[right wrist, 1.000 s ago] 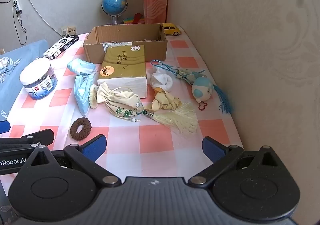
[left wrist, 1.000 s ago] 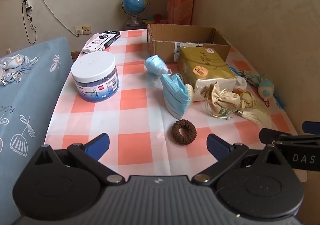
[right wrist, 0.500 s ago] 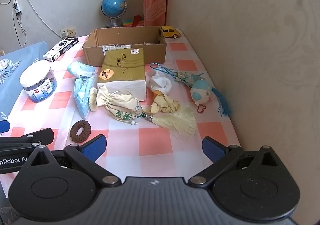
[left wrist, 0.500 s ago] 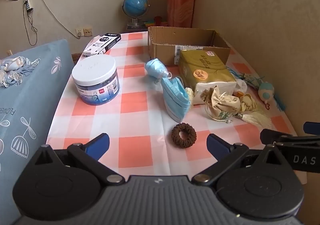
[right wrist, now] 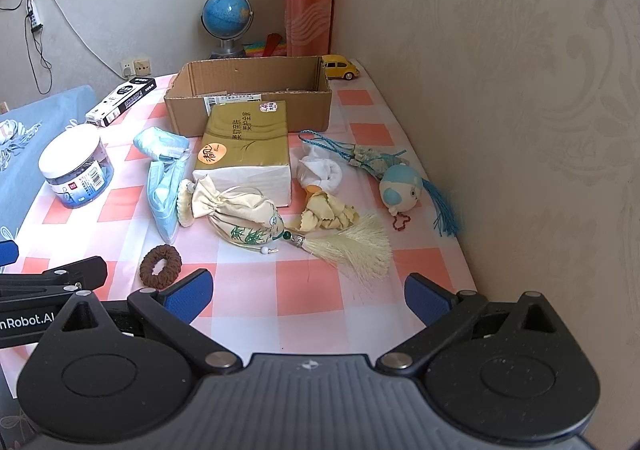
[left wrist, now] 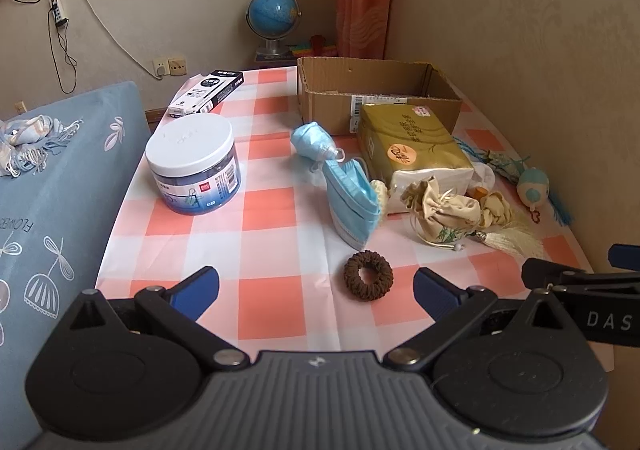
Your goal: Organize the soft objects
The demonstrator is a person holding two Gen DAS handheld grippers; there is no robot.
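Observation:
An open cardboard box stands at the back of the checked table. In front of it lie a gold tissue pack, two blue face masks, a cream drawstring pouch with a tassel, a yellow scrunchie, a white cloth, a blue bird charm and a brown hair tie. My left gripper is open and empty, just short of the hair tie. My right gripper is open and empty, near the tassel.
A white-lidded plastic jar and a black-and-white carton stand at the left. A globe and a yellow toy car are at the back. A blue cushion borders the left edge, a wall panel the right.
Both grippers have drawn back and risen a little, so the table looks slightly farther off. Nothing on the table has moved.

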